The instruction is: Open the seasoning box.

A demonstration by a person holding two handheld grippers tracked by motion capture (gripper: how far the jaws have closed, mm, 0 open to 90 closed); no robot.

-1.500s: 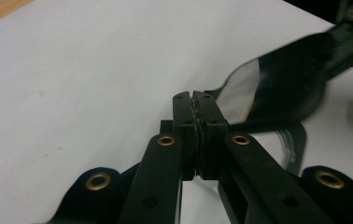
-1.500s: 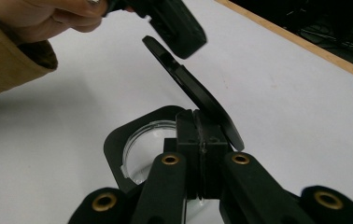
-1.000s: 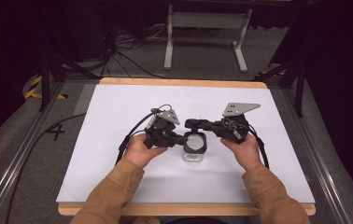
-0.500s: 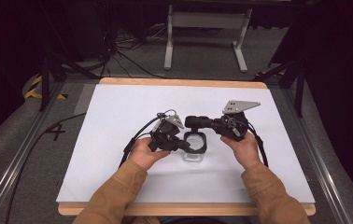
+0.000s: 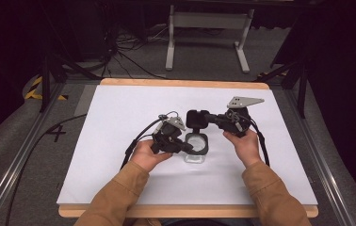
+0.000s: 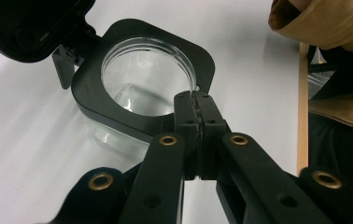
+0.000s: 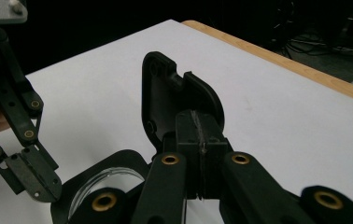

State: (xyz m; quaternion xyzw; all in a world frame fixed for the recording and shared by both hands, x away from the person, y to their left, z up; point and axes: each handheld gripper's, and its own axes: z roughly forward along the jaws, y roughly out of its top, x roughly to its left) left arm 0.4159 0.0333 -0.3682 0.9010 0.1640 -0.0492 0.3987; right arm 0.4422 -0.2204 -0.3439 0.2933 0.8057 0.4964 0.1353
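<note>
High view count: two hand-held grippers, one clear jar point(image 5: 196, 149), one hinged black lid point(image 5: 194, 118). The white table point(image 5: 119, 155) has a wood edge point(image 5: 181, 83) showing at 12 o'clock, grey carpet around it, a metal stand point(image 5: 208, 28) beyond and cables on the floor at 11.

The jar sits just below table centre, with a square black collar point(image 6: 132, 116) round its mouth. Its inside looks empty, glass only. The lid is flipped up and stands at the jar's 12 o'clock, attached at the hinge.

The left gripper point(image 5: 185, 148) comes in from 9 o'clock. In the left gripper view its jaws are pressed together on the collar rim, and whether a thin edge sits between the pads I cannot tell for sure; it looks pinched. The right gripper point(image 7: 198, 135) comes in from 3 o'clock with its jaws closed on the upright lid's edge. Both sleeves are tan.
</note>
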